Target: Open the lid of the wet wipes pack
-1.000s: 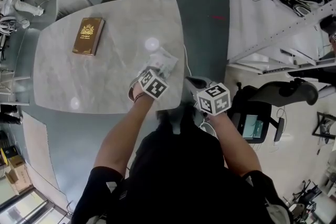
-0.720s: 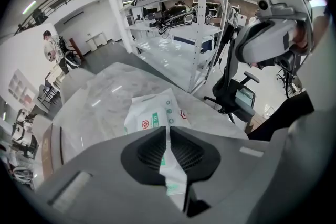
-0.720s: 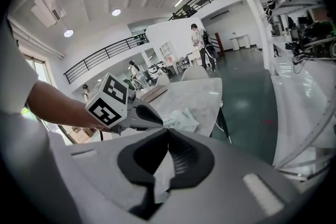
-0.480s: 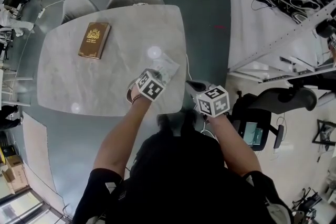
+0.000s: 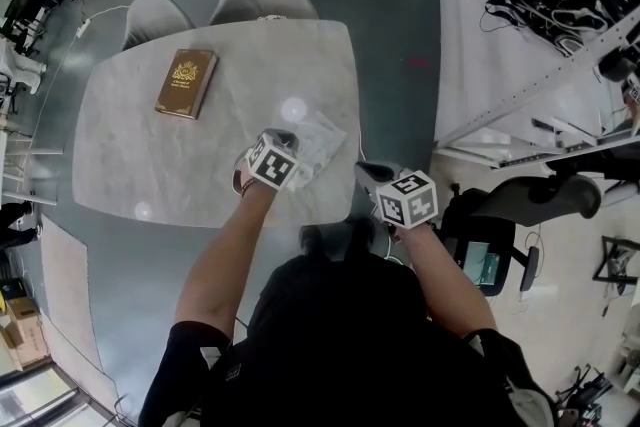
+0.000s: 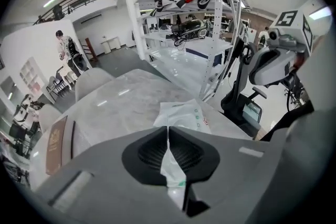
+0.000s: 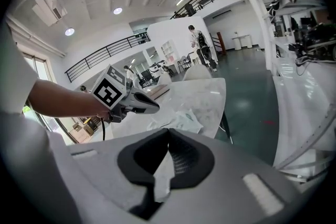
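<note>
Pack: the wet wipes pack lies flat on the table, near the table's right edge and just right of centre in the head view. In the left gripper view it sits mid-frame, directly above the jaws.

Left tool: the left gripper is at the pack's near-left edge with its jaws closing. The pads are all but together on a strip of white film with green print that runs down between them. I take this strip for the pack's lid flap.

Right tool: the right gripper is closed, tips touching, with nothing held between them. It hovers off the table's right edge, lower right of centre in the head view, clear of the pack.

Step in hand: the pinch on the flap is being taken, which looks like the very start of the peel. The pack body looks flat, and no view shows the opening uncovered.

Next move: once the pinch is firm, draw the flap up and back over the pack, away from its sealed edge, in a slow arc so the film does not slip out of the pads.

Watch for: the pack is light and nothing pins it, so it may rise with the flap. Pressing the right tool on the pack's far end would likely steady it.

Other: a brown book lies at the upper left of the table, well apart from the work.
</note>
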Available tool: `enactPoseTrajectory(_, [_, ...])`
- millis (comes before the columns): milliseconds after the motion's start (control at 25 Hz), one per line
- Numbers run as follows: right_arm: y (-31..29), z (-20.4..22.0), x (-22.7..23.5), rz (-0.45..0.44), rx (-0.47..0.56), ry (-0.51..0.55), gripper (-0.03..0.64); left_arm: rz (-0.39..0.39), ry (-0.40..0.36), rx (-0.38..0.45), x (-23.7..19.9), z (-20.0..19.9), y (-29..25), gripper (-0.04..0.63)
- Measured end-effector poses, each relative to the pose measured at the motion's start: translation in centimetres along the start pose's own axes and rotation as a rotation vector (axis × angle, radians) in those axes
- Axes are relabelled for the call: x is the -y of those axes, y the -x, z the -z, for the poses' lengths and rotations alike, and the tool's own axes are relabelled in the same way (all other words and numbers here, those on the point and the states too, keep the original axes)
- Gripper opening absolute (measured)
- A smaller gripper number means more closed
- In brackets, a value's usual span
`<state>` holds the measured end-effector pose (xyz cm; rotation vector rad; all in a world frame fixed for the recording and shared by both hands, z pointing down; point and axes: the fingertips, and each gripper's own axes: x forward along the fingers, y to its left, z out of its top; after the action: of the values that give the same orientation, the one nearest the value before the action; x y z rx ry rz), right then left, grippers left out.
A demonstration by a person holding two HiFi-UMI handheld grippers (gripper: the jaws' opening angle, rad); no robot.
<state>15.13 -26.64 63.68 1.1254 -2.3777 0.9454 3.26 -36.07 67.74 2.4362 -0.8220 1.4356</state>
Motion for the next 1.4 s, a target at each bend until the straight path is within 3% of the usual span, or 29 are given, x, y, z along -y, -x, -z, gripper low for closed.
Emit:
enactPoseTrajectory(280, [0.4,0.8,0.3,0.048,-0.023,-0.024,0.002,-0.002,0.045,0.053,-2.5,0.7,-0.4,0.021])
enactPoseTrajectory(560, [-0.1,3.4,-0.8,0.096,-0.087,-0.048,0.002,-0.003,0.134,0.187,-5.8,1.4,-1.3,0.021])
enactPoseTrajectory(800, [0.3,4.3,-3.1,0.137,-0.097,-0.04,0.002,0.012,0.167,0.265,-6.0,2.8,0.2,0.021])
enactPoseTrajectory(960, [0.8,2.1,-5.0,0.153,-0.051,0.001,0.002,0.05,0.252,0.36,-6.0,3.1,3.7,0.021])
enactPoseTrajectory(1400, [2.5,-5.8,-9.0,0.202,0.101,0.108,0.002,0.072,0.305,0.564,-7.8,2.9,14.0,0.021])
